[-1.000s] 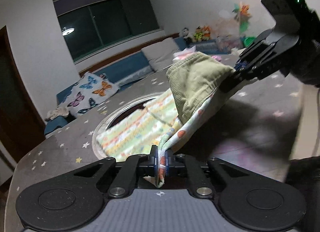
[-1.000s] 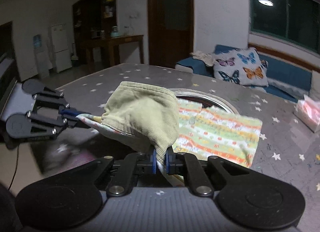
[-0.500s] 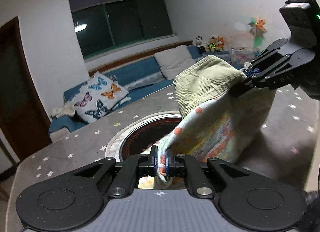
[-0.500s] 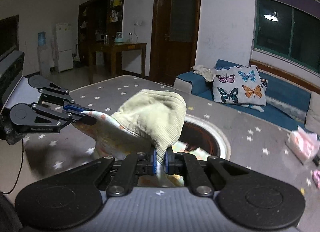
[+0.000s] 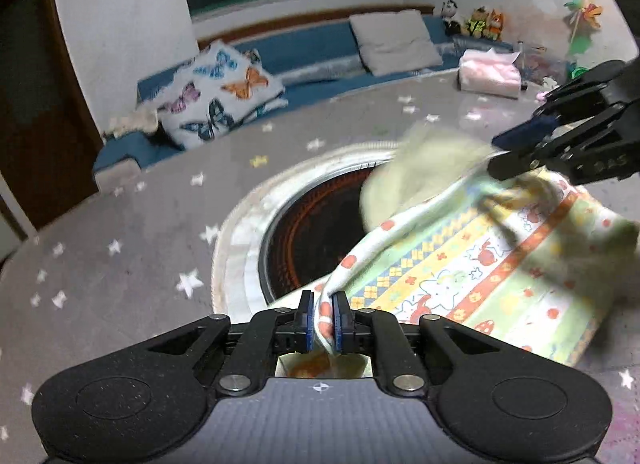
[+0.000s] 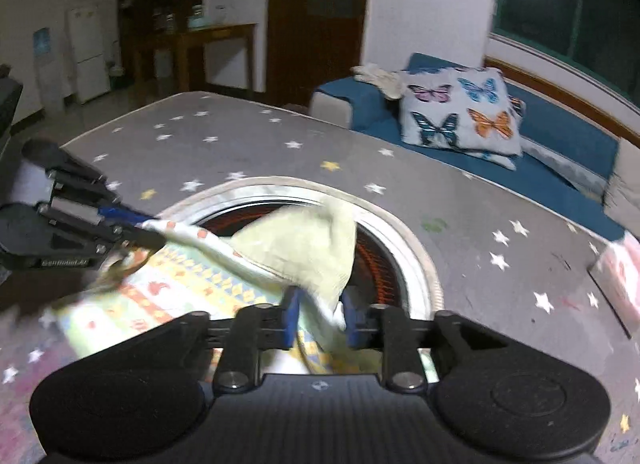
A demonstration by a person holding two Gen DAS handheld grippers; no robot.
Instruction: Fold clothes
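A small garment (image 5: 460,276), olive corduroy outside with a colourful printed lining, lies folded on the star-patterned table (image 5: 120,264), partly over the round recessed burner (image 5: 304,232). My left gripper (image 5: 323,324) still pinches one printed edge, its jaws starting to open; the right wrist view shows my left gripper (image 6: 154,228) with the cloth stretched from its tip. My right gripper (image 6: 320,314) is opening: the garment (image 6: 304,244) hangs loose between its parted pads. In the left wrist view my right gripper (image 5: 500,152) hovers over the garment's far side.
A pink tissue pack (image 5: 488,76) sits at the table's far edge. Behind the table runs a blue sofa (image 6: 560,132) with a butterfly cushion (image 6: 460,112). A wooden door (image 6: 312,16) and a side table (image 6: 212,44) stand further off.
Both grippers have swung across and lower, bringing the lifted garment down onto the table beside the burner. The right jaws have parted and the cloth there has gone slack.
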